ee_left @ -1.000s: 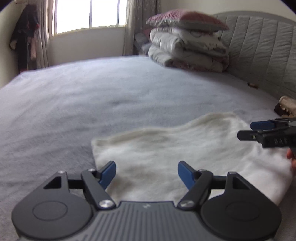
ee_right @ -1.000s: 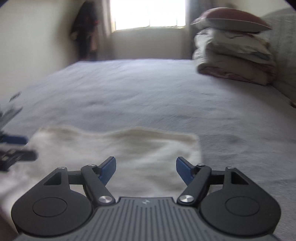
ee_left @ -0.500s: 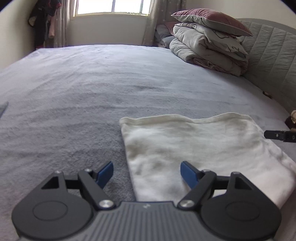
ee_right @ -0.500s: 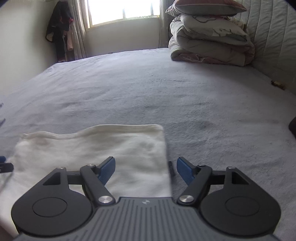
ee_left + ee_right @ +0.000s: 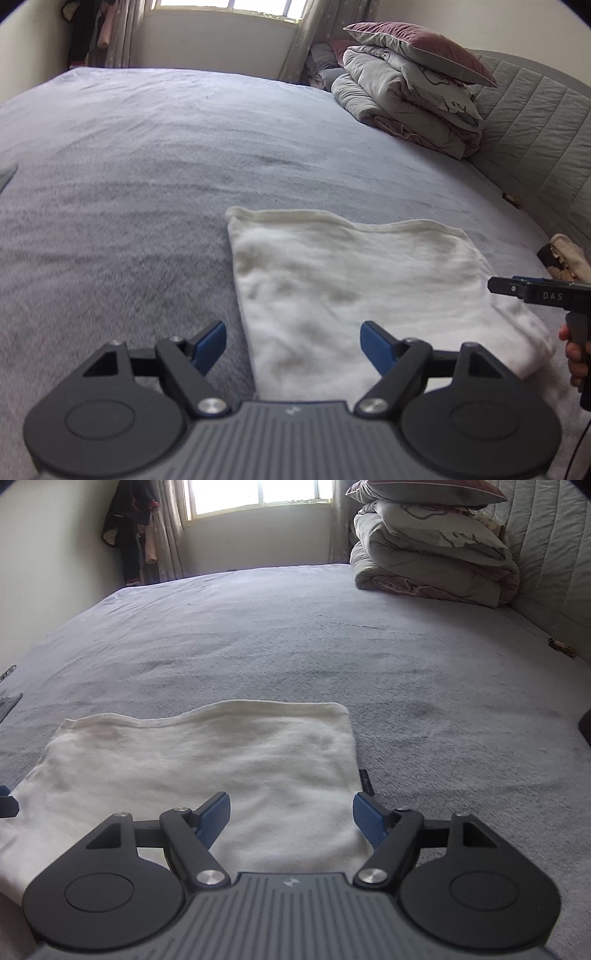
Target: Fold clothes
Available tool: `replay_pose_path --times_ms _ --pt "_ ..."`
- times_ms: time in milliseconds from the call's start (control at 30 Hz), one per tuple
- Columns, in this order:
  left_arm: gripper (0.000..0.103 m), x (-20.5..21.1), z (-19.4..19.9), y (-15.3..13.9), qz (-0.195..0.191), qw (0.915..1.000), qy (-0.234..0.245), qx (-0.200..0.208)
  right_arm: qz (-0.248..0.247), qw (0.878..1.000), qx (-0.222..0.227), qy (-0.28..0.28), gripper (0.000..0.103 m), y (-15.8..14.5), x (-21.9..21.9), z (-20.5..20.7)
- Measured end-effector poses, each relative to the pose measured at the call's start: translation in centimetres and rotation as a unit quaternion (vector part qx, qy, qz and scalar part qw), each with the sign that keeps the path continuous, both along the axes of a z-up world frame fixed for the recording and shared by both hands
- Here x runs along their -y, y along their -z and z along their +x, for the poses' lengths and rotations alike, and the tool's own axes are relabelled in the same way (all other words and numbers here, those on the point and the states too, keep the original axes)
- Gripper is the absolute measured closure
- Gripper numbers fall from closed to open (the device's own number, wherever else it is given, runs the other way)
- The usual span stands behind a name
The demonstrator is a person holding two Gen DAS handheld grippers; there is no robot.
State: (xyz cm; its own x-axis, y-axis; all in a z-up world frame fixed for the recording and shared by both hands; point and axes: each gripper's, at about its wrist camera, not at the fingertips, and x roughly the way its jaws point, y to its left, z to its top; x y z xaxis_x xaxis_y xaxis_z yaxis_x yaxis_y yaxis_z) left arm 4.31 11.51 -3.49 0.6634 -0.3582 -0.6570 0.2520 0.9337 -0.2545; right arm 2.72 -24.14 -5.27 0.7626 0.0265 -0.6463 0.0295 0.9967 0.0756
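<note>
1 cream folded garment (image 5: 354,288) lies flat on the grey bed (image 5: 147,177), at the near edge in front of both tools. The left gripper (image 5: 293,341) hangs just above the garment's left edge, its 2 blue-tipped fingers (image 5: 212,341) spread wide with nothing between them; the left one is over bare bed, the right one over the cloth. The right gripper (image 5: 291,816) hovers over the garment's right edge, its 2 fingers (image 5: 216,814) likewise apart and empty. A small dark tag (image 5: 365,781) pokes out at that right edge. In the left view the right gripper shows at 3 o'clock, held by a hand (image 5: 576,354). At 1 o'clock, by the quilted headboard (image 5: 535,140), sits 1 stack of folded quilts (image 5: 406,107) topped by 1 maroon pillow (image 5: 417,48). 1 window (image 5: 255,493) is at 12 o'clock, with dark clothes (image 5: 129,528) hanging at 11 o'clock
</note>
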Motion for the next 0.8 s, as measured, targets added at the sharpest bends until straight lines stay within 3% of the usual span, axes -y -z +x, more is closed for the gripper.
replay_pose_path --times_ms 467,700,800 --pt "0.023 -0.9 -0.4 0.0 -0.033 0.9989 -0.020 -0.028 0.007 1.000 -0.021 0.003 0.027 -0.1 0.7 -0.7" --pt "0.024 -0.4 -2.3 -1.0 -0.010 0.9980 0.060 0.019 0.030 0.999 -0.036 0.016 0.027 -0.4 1.8 -1.1" --pt "0.024 0.3 -3.6 -1.2 0.015 0.9915 0.123 0.041 0.055 0.997 -0.049 0.026 0.027 -0.7 2.6 -1.5"
